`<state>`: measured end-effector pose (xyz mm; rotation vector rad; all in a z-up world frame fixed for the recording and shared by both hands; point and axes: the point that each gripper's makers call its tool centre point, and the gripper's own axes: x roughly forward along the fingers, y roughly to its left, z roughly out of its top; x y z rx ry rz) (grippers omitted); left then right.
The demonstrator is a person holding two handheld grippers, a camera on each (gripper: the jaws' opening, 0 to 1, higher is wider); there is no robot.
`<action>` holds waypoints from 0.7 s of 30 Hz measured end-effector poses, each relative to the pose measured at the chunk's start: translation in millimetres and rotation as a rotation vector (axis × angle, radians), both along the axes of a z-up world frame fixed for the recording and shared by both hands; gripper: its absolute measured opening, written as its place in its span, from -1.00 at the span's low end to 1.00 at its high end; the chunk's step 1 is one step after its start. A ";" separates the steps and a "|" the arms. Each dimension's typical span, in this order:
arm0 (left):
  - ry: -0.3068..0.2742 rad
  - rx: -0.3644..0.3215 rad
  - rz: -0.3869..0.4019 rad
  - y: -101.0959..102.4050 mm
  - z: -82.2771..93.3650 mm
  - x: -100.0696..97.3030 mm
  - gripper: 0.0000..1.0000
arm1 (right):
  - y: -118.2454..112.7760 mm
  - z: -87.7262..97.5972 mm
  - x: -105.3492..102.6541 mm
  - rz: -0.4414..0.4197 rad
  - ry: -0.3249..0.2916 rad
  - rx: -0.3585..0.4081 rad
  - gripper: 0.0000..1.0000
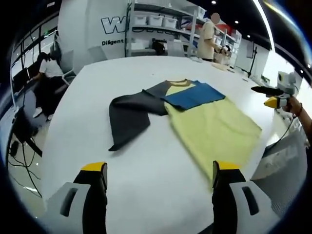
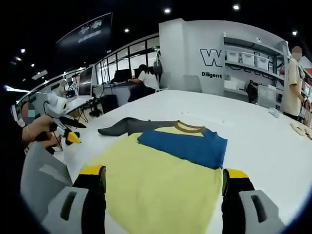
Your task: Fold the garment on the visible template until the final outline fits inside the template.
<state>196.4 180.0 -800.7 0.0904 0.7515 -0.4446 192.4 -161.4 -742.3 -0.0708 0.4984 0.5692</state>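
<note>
- Left gripper view: we log the left gripper [image 1: 158, 170] over the near part of the white table [image 1: 87, 97], its yellow-tipped jaws spread wide and holding nothing.
- The garment [image 1: 204, 122] lies flat beyond the jaws: yellow body, dark sleeve [image 1: 129, 117] stretched out to the view's left, blue sleeve [image 1: 195, 95] folded across the chest.
- Bare tabletop surrounds the dark sleeve on all sides; the yellow hem comes close to the table edge at the view's right.
- The right gripper [image 1: 273, 96] hangs at the far right, off the cloth; we cannot tell how its jaws stand here.
- Right gripper view: the right gripper [image 2: 163, 178] sits above the yellow body, jaws apart and empty.
- Here we see the left gripper [image 2: 68, 130] in a hand [image 2: 39, 131] at the left, beside the table edge.
- Open tabletop lies to the right of the blue sleeve.
- A seated person [image 2: 146, 80] and shelving [image 2: 253, 61] stand behind.
</note>
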 end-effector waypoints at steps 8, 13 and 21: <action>-0.027 0.022 0.012 11.6 -7.6 16.0 0.61 | 0.3 1.8 -11.0 -0.002 0.016 0.045 0.98; -0.040 0.049 0.020 17.4 -12.6 24.6 0.50 | 0.3 2.8 -16.3 0.002 0.014 0.038 0.99; -0.081 0.097 0.006 24.6 -21.2 49.4 0.20 | -1.0 2.8 -21.2 0.000 0.016 0.038 0.99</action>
